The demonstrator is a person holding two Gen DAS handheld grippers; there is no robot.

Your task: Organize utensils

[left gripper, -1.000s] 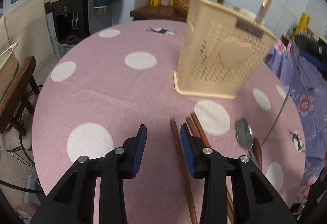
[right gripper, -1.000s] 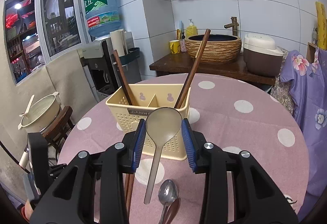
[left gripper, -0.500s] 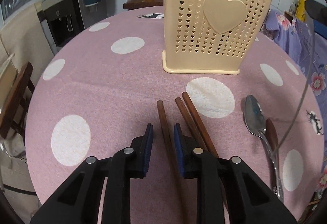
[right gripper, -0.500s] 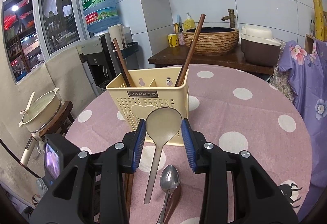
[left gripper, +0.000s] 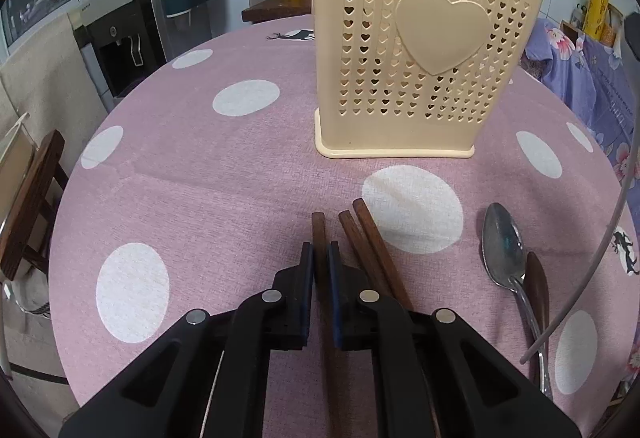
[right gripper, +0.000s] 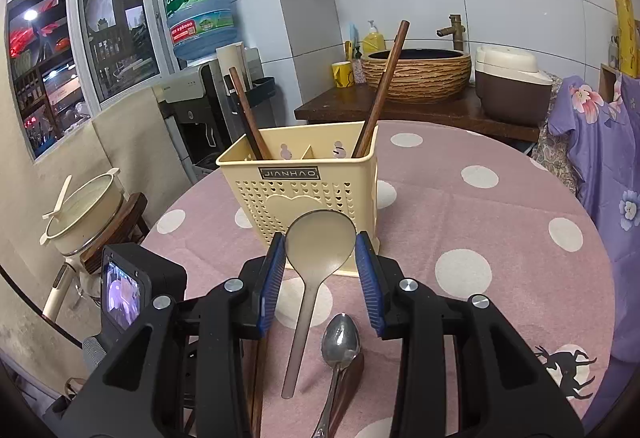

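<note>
My left gripper is shut on a brown wooden chopstick that lies on the pink dotted tablecloth. Two more chopsticks lie just to its right. A metal spoon and a dark wooden spoon lie further right. The cream utensil basket stands beyond them. My right gripper is shut on the bowl of a beige plastic spoon, held above the table with its handle hanging down. The basket holds two chopsticks.
The round table's edge curves close on the left, with a wooden stool beyond it. A white pot sits on a stool. A water dispenser and a counter with a basin stand behind.
My left gripper has moved forward and lower over the leftmost chopstick and closed from open onto it. My right gripper still holds the beige spoon, nearly still.
</note>
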